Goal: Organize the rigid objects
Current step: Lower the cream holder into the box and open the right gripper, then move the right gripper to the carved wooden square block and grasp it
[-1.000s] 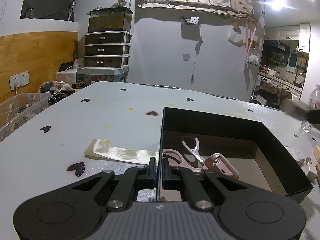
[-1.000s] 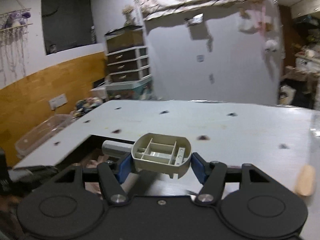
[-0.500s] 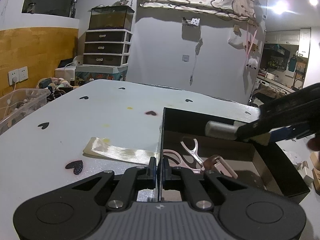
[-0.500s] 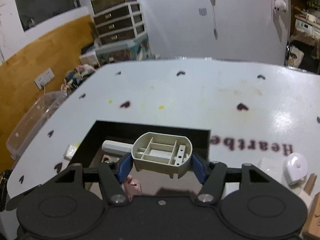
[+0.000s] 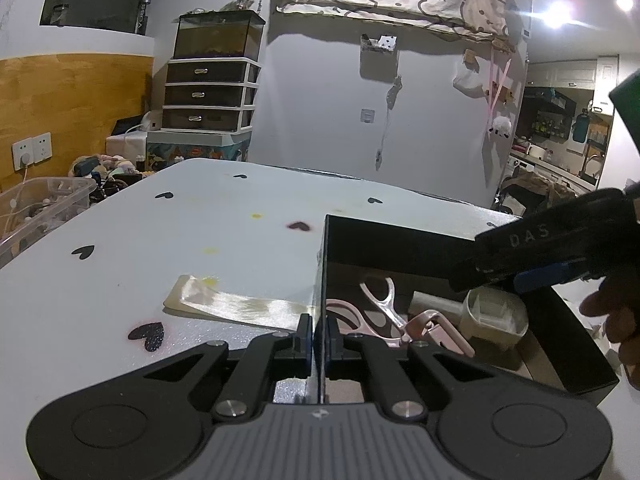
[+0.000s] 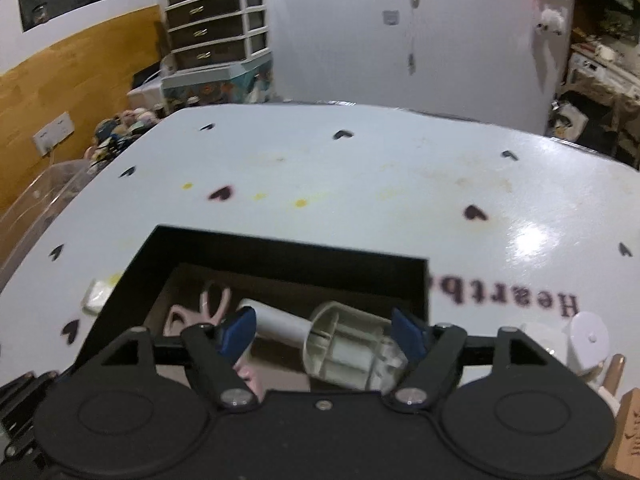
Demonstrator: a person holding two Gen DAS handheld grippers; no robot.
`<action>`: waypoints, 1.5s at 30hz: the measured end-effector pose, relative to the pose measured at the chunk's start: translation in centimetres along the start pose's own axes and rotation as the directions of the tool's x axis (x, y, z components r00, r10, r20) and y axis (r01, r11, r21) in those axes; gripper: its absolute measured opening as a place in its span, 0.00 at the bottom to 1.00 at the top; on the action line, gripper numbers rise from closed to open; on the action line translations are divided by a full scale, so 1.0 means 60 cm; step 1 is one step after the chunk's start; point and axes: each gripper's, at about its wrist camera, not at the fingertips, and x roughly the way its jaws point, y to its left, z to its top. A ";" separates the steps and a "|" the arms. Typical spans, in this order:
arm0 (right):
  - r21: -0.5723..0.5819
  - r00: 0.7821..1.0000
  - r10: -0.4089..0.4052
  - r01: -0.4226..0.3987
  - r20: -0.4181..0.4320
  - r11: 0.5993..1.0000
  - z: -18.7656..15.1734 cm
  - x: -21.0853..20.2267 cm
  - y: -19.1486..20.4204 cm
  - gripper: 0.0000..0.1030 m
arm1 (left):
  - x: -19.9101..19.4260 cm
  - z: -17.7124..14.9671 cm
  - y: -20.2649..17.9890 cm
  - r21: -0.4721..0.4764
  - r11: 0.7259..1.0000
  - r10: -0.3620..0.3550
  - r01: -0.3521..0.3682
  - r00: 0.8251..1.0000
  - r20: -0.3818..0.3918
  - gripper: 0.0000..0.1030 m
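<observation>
R hand-held gripper (image 6: 322, 330) hangs over the black box (image 6: 280, 258) w/ jaws spread wide; the beige plastic handle part (image 6: 352, 346) lies loose between the blue pads (image 6: 238, 330), clear of both, inside the box. Jaws have just been opening. Part's long axis runs toward the box's L side: ribbed cup end nearest the R pad, white stem pointing L toward the pink scissors (image 5: 362, 318) and pink clip (image 5: 438, 330). L hand-held gripper (image 5: 318, 338) is closed on the box's near-left wall, steadying it on the table (image 5: 160, 248). R is the nearer gripper to the part, directly above it. Versus 1 s ago: part was clamped and carried over the table short of the box; now released in the box. L gripper unchanged.
</observation>
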 end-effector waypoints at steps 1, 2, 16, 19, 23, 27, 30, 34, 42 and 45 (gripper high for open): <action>-0.007 1.000 0.006 -0.006 -0.001 1.000 -0.002 -0.003 0.000 0.75 | 0.000 0.000 0.000 0.000 1.000 0.000 0.000 1.000 0.000 0.05; -0.012 1.000 0.011 -0.011 0.000 1.000 -0.004 -0.006 0.001 0.75 | 0.000 0.000 0.000 0.002 1.000 0.002 -0.002 1.000 0.000 0.05; -0.032 0.995 0.074 -0.072 0.061 0.997 -0.028 -0.078 -0.016 0.94 | 0.002 0.003 -0.006 0.010 1.000 0.017 -0.017 1.000 -0.010 0.05; -0.017 0.993 0.092 -0.091 0.070 0.996 -0.038 -0.096 -0.030 0.96 | 0.001 0.001 -0.007 0.013 1.000 0.022 -0.022 1.000 -0.010 0.05; -0.004 0.990 0.101 -0.101 0.095 0.995 -0.051 -0.118 -0.047 0.97 | 0.002 0.003 -0.010 0.018 0.999 0.029 -0.029 0.999 -0.014 0.05; 0.003 0.986 0.108 -0.109 0.130 0.994 -0.067 -0.142 -0.067 0.98 | 0.002 0.004 -0.013 0.025 0.999 0.037 -0.037 0.999 -0.017 0.05; 0.008 0.981 0.108 -0.110 0.163 0.994 -0.080 -0.159 -0.086 0.99 | 0.002 0.006 -0.014 0.027 0.999 0.042 -0.042 0.999 -0.021 0.05; 0.010 0.972 0.090 -0.095 0.217 0.995 -0.105 -0.181 -0.113 0.99 | 0.003 0.007 -0.016 0.028 0.998 0.048 -0.048 0.998 -0.027 0.05; 0.041 0.950 0.018 -0.033 0.312 0.999 -0.162 -0.212 -0.179 0.99 | 0.004 0.011 -0.020 0.037 0.997 0.063 -0.062 0.997 -0.044 0.05; 0.077 0.939 -0.032 0.007 0.342 0.997 -0.186 -0.217 -0.211 0.99 | 0.004 0.013 -0.017 0.031 0.998 0.058 -0.056 0.997 -0.054 0.05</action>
